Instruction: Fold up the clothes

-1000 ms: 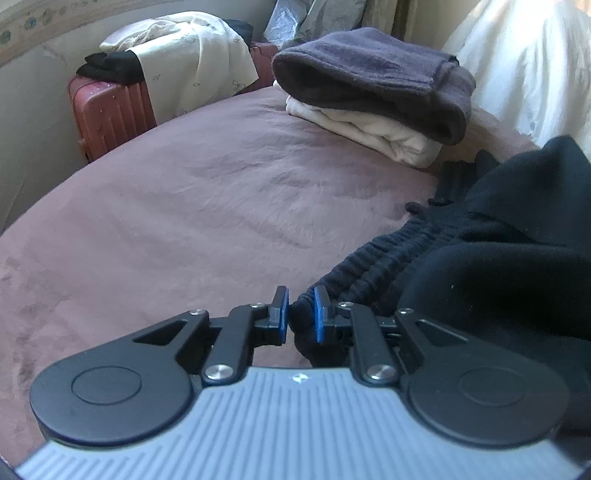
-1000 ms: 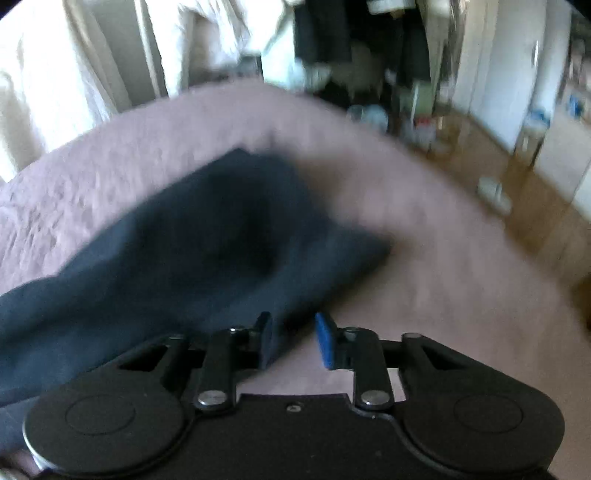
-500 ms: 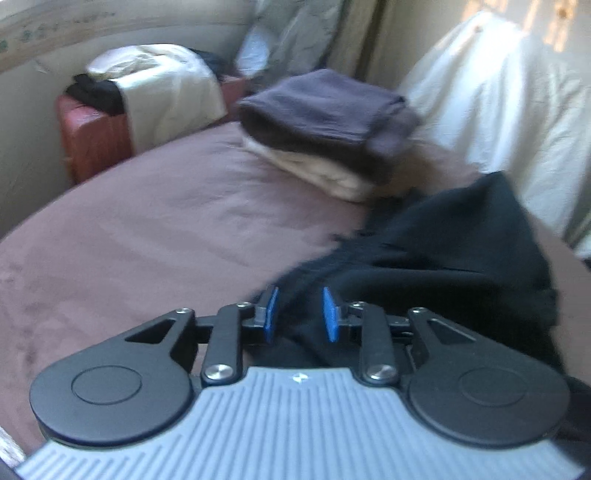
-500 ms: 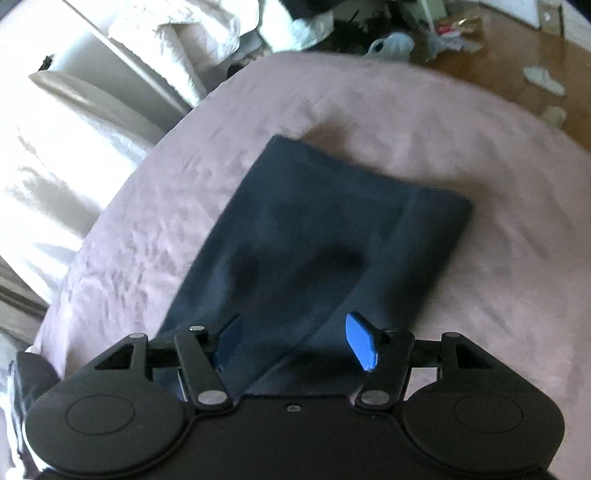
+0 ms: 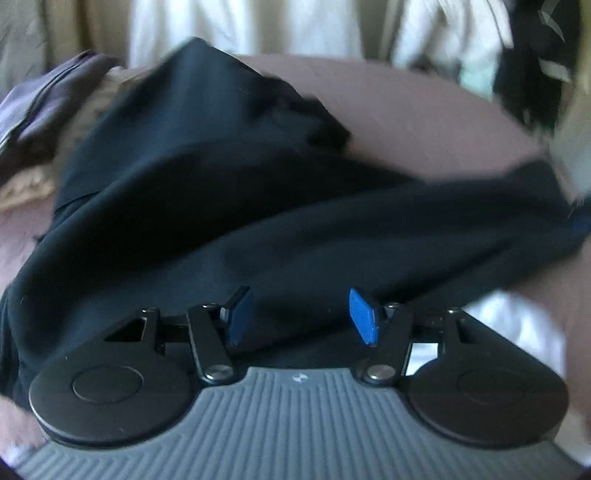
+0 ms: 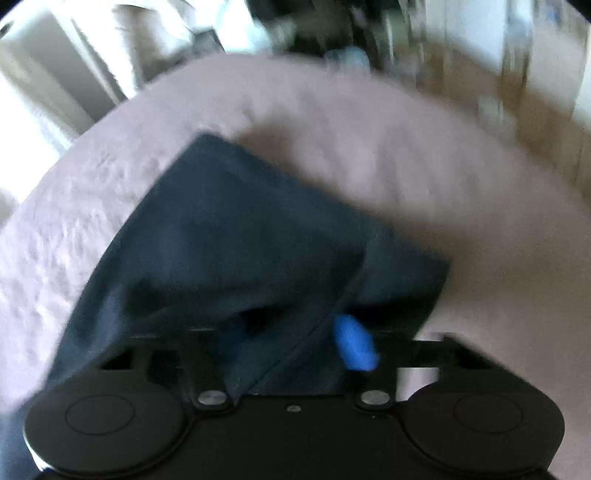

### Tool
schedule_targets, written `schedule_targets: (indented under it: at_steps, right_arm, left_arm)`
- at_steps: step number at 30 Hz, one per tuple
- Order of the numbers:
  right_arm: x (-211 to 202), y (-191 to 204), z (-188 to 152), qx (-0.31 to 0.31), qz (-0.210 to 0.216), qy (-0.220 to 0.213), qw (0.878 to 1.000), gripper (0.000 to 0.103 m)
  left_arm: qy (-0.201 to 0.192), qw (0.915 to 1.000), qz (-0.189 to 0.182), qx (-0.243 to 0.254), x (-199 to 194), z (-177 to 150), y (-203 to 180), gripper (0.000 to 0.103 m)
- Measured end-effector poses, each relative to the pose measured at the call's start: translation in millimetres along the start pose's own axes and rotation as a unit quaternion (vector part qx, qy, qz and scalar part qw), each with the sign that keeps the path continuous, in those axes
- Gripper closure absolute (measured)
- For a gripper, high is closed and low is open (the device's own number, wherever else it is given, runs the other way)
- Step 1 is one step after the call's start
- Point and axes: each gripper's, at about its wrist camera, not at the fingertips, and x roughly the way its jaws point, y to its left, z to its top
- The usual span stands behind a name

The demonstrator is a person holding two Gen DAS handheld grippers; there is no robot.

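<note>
A dark navy garment point(image 5: 258, 192) lies bunched across the mauve bed cover point(image 5: 424, 110). My left gripper point(image 5: 301, 317) is open just above the garment's near part, its blue pads apart, holding nothing. In the right wrist view the same garment point(image 6: 240, 229) lies folded flat on the cover point(image 6: 351, 147). My right gripper point(image 6: 295, 332) is open over its near edge; cloth lies between the jaws and hides the left pad. Both views are motion-blurred.
A folded stack of purple-grey and cream clothes point(image 5: 40, 122) sits at the left behind the garment. White bedding point(image 5: 258, 26) lies beyond the bed. A wooden floor with clutter point(image 6: 480, 74) lies past the bed's far edge.
My left gripper has let go of the garment's ribbed edge, opened wide and swung right. My right gripper has dropped lower onto the garment's near edge.
</note>
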Motion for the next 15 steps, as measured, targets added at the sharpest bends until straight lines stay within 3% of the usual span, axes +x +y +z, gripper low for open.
schedule_targets:
  at_steps: [2, 5, 10, 12, 13, 14, 15]
  right_arm:
    - [-9, 8, -1, -0.039, -0.003, -0.041, 0.998, 0.101]
    - [-23, 18, 1, -0.090, -0.003, -0.097, 0.991, 0.102]
    - [-60, 15, 37, -0.071, 0.053, -0.098, 0.991, 0.101]
    - [-68, 7, 51, -0.044, 0.073, -0.049, 0.995, 0.096]
    - [-66, 0, 53, -0.021, 0.080, -0.018, 0.996, 0.084]
    - [-65, -7, 55, 0.001, 0.087, 0.013, 0.996, 0.055]
    - [-62, -12, 54, 0.019, 0.088, 0.039, 0.995, 0.040]
  left_arm:
    - [0.027, 0.9992, 0.000, 0.029, 15, -2, -7, 0.037]
    - [0.056, 0.9983, -0.016, -0.002, 27, -3, -2, 0.037]
    - [0.048, 0.9985, -0.027, -0.002, 24, 0, -2, 0.037]
    - [0.043, 0.9982, -0.040, -0.006, 21, 2, -6, 0.037]
    - [0.038, 0.9981, -0.045, -0.016, 20, 3, -7, 0.039]
    - [0.031, 0.9977, -0.049, -0.035, 18, 5, -7, 0.039]
    - [0.024, 0.9967, -0.052, -0.058, 16, 8, -6, 0.039]
